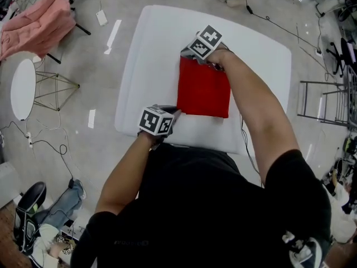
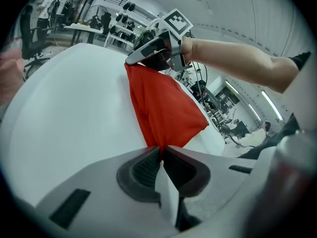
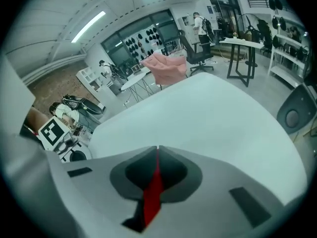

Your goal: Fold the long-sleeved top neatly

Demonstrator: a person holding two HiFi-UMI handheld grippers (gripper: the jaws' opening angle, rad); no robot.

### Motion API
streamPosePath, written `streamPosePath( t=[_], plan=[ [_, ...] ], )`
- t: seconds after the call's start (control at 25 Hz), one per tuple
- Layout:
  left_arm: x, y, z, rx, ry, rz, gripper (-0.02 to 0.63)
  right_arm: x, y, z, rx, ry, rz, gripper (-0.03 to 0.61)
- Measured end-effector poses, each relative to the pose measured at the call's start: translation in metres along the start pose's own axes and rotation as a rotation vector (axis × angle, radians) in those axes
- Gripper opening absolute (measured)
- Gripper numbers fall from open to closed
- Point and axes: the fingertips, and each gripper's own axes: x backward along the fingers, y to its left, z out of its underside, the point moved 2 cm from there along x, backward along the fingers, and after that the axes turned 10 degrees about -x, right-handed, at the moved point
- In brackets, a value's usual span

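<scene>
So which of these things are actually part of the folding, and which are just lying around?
Part of the job:
red top, lying folded on the white table
left gripper and right gripper, each shut on the top's fabric

Just lying about:
pink cloth
small round table
jeans on the floor
metal rack

Black short-sleeved shirt [image 1: 212, 205]; left tool [image 2: 161, 148], right tool [image 3: 157, 148] grey, dark ribbed pads [image 2: 146, 167], black-and-white marker cubes [image 1: 156, 120].
</scene>
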Motion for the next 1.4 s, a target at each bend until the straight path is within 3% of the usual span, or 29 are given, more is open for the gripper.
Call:
streamPosePath(
  t=[0.32,0.52,0.6,0.68,0.76,1.0,1.2,1.4],
  plan=[
    [0.009,0.010,0.000,0.020,-0.016,-0.018,0.025,-0.008,-0.006,-0.001,0.007,-0.045,0.104,0.046],
    [0.025,0.010,-0.003,0.062,-0.086,0.061,0.034,0.016,-0.008,-0.013,0.002,-0.136,0.210,0.199],
    [0.029,0.010,-0.001,0.093,-0.107,0.119,0.037,0.031,-0.009,-0.015,-0.021,-0.186,0.257,0.178],
    [0.031,0.012,0.002,0.157,-0.120,0.186,0.093,0.044,-0.011,-0.016,-0.048,-0.235,0.308,0.167],
    [0.037,0.016,0.007,0.173,-0.111,0.205,0.104,0.059,-0.008,-0.017,-0.082,-0.306,0.344,0.144],
    [0.066,0.030,0.011,0.061,-0.093,0.143,0.104,0.112,0.021,-0.006,-0.166,-0.536,0.396,0.110],
    [0.079,0.036,-0.002,-0.007,-0.116,0.103,0.104,0.147,0.062,0.052,-0.239,-0.674,0.459,0.112],
    [0.105,0.015,-0.032,-0.106,-0.211,0.082,0.104,0.164,0.120,0.122,-0.419,-0.909,0.400,0.144]
  ],
)
